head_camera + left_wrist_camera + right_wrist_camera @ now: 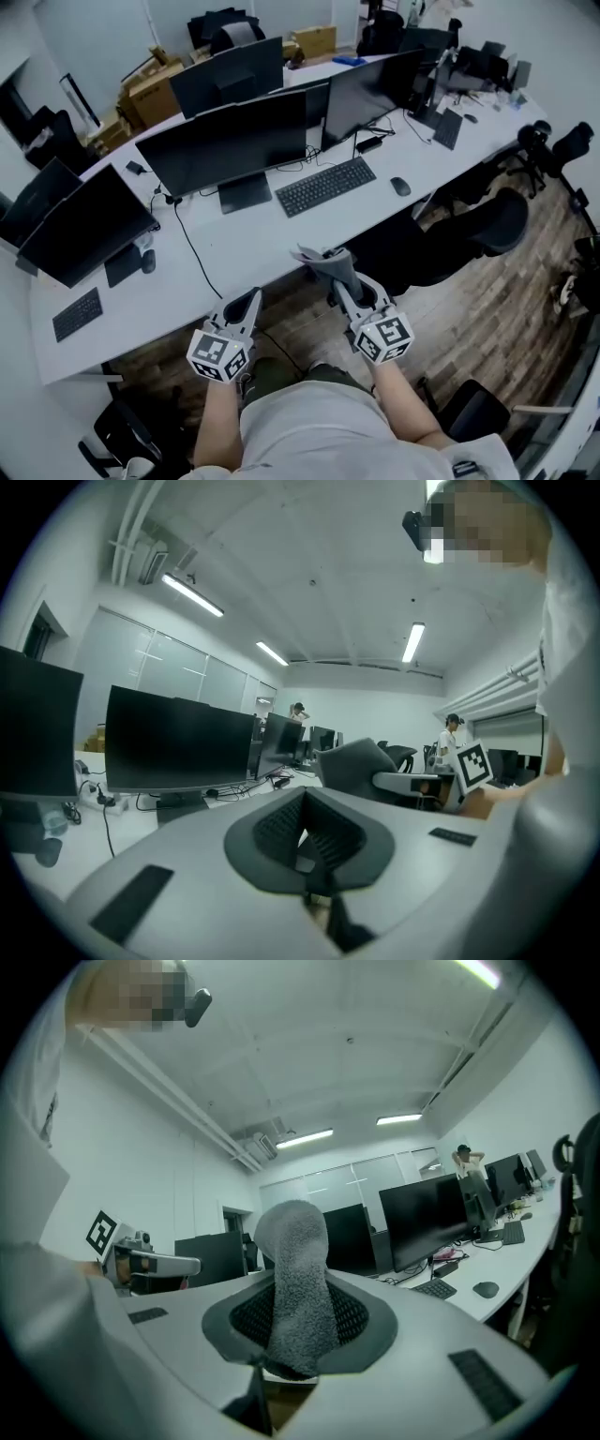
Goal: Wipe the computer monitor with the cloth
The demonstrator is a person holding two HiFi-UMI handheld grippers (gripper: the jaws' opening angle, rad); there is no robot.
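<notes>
- Left tongs: my left gripper point(251, 300) has its jaws drawn together, and its own view shows nothing between the ribbed pads point(281, 825). I hold it low, in front of the desk's near edge.
- Right tongs: my right gripper point(336, 284) is clamped on the cloth point(296, 1288). Both pads press the fabric from either side.
- Cloth: grey and fuzzy. It stands up out of the right jaws as a rounded, folded lump above the tips, and in the head view it shows against the near edge of the desk point(272, 246).
- Monitor: the wide dark monitor point(228, 142) stands upright on its foot towards the back of the desk, straight ahead of me, with the screen off. The cloth is well apart from it and touches nothing on the desk.
- In front of monitor: a black keyboard point(325, 185) lies to the right of the foot, with a mouse point(400, 187) further right.
- Neighbours: more dark screens stand to both sides and behind. A black office chair point(473, 234) is at my right, on a wood-pattern floor point(525, 309).
- Tongs relative to each other: side by side and apart, both pointing at the desk.
</notes>
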